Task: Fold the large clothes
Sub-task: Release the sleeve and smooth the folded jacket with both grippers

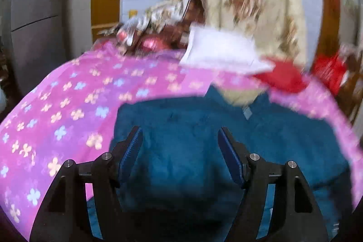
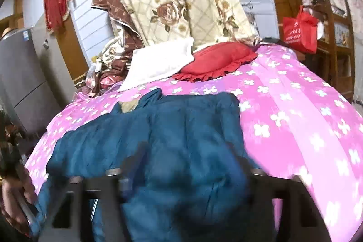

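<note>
while the teal coat (image 2: 158,135) lies spread on the pink flowered bedspread (image 2: 295,106), you look to be early in the fold — nothing is gripped yet. your left gripper (image 1: 180,151) hovers over the fabric with its blue pads (image 1: 131,151) wide apart. your right gripper (image 2: 183,176) is smeared by blur; its jaws seem parted over the near hem, though i can't be sure. the coat's long axis runs away from you, collar toward the white pillow (image 2: 158,60) and red cushion (image 2: 215,60), hem nearest you. next, you'd want each gripper to pinch a side edge — then carry it in toward the middle.
</note>
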Action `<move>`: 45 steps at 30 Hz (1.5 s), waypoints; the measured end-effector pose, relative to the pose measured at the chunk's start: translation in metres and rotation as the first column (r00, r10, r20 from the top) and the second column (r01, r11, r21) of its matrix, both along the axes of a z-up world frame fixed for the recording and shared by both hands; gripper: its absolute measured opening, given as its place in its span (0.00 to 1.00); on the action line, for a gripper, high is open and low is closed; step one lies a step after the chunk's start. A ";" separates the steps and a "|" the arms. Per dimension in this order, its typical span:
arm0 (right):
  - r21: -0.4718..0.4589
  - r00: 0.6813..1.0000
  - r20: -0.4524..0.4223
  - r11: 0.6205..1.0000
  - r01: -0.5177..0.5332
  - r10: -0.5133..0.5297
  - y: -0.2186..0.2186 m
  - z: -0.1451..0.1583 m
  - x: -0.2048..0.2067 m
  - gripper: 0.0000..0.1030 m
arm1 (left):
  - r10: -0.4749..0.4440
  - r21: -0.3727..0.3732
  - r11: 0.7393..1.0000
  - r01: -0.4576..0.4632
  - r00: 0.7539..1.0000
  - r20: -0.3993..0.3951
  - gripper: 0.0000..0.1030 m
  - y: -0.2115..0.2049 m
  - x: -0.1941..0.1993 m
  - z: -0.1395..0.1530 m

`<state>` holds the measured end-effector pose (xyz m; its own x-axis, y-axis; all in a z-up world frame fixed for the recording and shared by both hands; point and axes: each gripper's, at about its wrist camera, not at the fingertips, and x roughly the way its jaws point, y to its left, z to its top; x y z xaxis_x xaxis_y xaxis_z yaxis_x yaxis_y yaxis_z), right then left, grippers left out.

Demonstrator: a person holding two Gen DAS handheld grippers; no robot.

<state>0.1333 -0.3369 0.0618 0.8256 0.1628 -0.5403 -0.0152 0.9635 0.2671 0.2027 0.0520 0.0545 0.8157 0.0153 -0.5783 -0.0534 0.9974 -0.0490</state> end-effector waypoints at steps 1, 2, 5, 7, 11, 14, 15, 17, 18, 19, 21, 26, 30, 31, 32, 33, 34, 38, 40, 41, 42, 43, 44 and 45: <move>-0.027 0.999 -0.013 0.999 -0.040 0.039 0.003 -0.002 0.015 0.57 | 0.019 0.008 1.000 -0.018 0.998 -0.064 0.67 0.001 0.009 -0.015; -0.055 0.999 -0.036 0.998 -0.042 0.040 0.006 -0.007 0.025 0.57 | 0.033 0.011 0.999 -0.032 0.989 -0.145 0.67 0.004 0.019 -0.031; 0.009 0.969 -0.238 0.998 -0.064 0.064 -0.009 -0.059 0.068 0.57 | 0.045 0.011 0.999 -0.043 0.967 -0.250 0.69 0.010 0.026 -0.061; 0.033 0.956 -0.287 0.998 -0.048 0.055 -0.021 -0.083 0.076 0.57 | 0.055 0.062 0.997 -0.040 0.962 -0.268 0.69 0.002 0.024 -0.064; 0.029 0.954 -0.298 1.000 -0.013 0.021 -0.023 -0.063 0.079 0.57 | 0.082 0.079 0.995 -0.062 0.955 -0.286 0.69 -0.002 0.017 -0.062; 0.032 0.983 -0.182 0.999 -0.014 0.020 -0.009 -0.027 0.091 0.57 | 0.091 0.080 0.994 -0.071 0.954 -0.285 0.69 -0.003 0.018 -0.064; 0.018 0.988 -0.153 1.000 -0.012 0.015 -0.002 -0.019 0.097 0.57 | 0.095 0.078 0.994 -0.075 0.954 -0.285 0.69 -0.002 0.018 -0.064; -0.016 0.992 -0.123 1.000 -0.009 0.007 0.015 -0.009 0.115 0.57 | 0.098 0.074 0.994 -0.080 0.953 -0.286 0.69 -0.004 0.014 -0.061; -0.041 0.988 -0.155 0.999 -0.013 0.007 0.021 -0.013 0.131 0.57 | 0.098 0.072 0.994 -0.081 0.953 -0.288 0.69 -0.004 0.014 -0.060; -0.083 0.976 -0.216 0.997 -0.006 -0.012 0.027 -0.025 0.146 0.57 | 0.097 0.069 0.994 -0.080 0.952 -0.290 0.69 -0.003 0.014 -0.060; -0.103 0.937 -0.349 0.994 -0.025 -0.012 0.030 -0.060 0.170 0.66 | 0.093 0.058 0.995 -0.080 0.952 -0.292 0.70 -0.002 0.013 -0.060; -0.151 0.932 -0.363 0.988 -0.040 -0.018 0.032 -0.063 0.168 0.68 | 0.088 0.030 0.996 -0.083 0.947 -0.309 0.72 0.002 0.015 -0.059; -0.149 0.969 -0.244 0.989 -0.013 -0.024 0.045 -0.019 0.147 0.67 | 0.104 0.016 0.994 -0.104 0.942 -0.320 0.78 0.006 0.016 -0.061; -0.128 0.980 -0.200 0.991 -0.025 -0.001 0.054 -0.009 0.137 0.67 | 0.105 0.015 0.994 -0.106 0.942 -0.319 0.78 0.006 0.016 -0.061; -0.104 0.984 -0.178 0.993 -0.050 0.030 0.063 -0.002 0.132 0.67 | 0.107 0.017 0.994 -0.107 0.943 -0.316 0.78 0.006 0.016 -0.062; -0.078 0.984 -0.162 0.993 -0.083 0.070 0.078 0.003 0.127 0.67 | 0.109 0.022 0.994 -0.107 0.944 -0.311 0.78 0.005 0.015 -0.062; -0.060 0.981 -0.163 0.991 -0.116 0.105 0.095 0.002 0.126 0.67 | 0.112 0.026 0.994 -0.109 0.945 -0.307 0.78 0.005 0.014 -0.062; -0.108 0.918 -0.332 0.958 -0.266 0.217 0.161 -0.049 0.135 0.85 | 0.108 0.022 0.994 -0.106 0.946 -0.305 0.80 0.005 0.014 -0.062; -0.222 0.919 -0.334 0.930 -0.292 0.209 0.176 -0.061 0.129 0.86 | 0.104 0.020 0.994 -0.103 0.944 -0.312 0.80 0.005 0.014 -0.063; -0.209 0.918 -0.336 0.933 -0.291 0.211 0.176 -0.057 0.129 0.85 | 0.102 0.018 0.995 -0.101 0.945 -0.312 0.80 0.006 0.014 -0.063; -0.181 0.921 -0.326 0.942 -0.283 0.214 0.169 -0.050 0.125 0.82 | 0.101 0.014 0.995 -0.102 0.944 -0.314 0.81 0.006 0.014 -0.063; -0.172 0.932 -0.294 0.948 -0.268 0.210 0.160 -0.038 0.116 0.81 | 0.102 0.012 0.995 -0.103 0.943 -0.315 0.81 0.006 0.015 -0.063; -0.184 0.947 -0.257 0.952 -0.245 0.194 0.151 -0.027 0.109 0.81 | 0.103 0.011 0.994 -0.105 0.943 -0.316 0.81 0.006 0.015 -0.062; -0.200 0.962 -0.213 0.956 -0.215 0.172 0.142 -0.016 0.098 0.81 | 0.104 0.012 0.994 -0.106 0.943 -0.316 0.81 0.006 0.015 -0.063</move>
<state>0.2308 -0.1953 0.0454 0.6679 0.1690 -0.7248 -0.1770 0.9820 0.0658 0.2180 0.0582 -0.0082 0.5849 0.0875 -0.8064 -0.1714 0.9850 -0.0174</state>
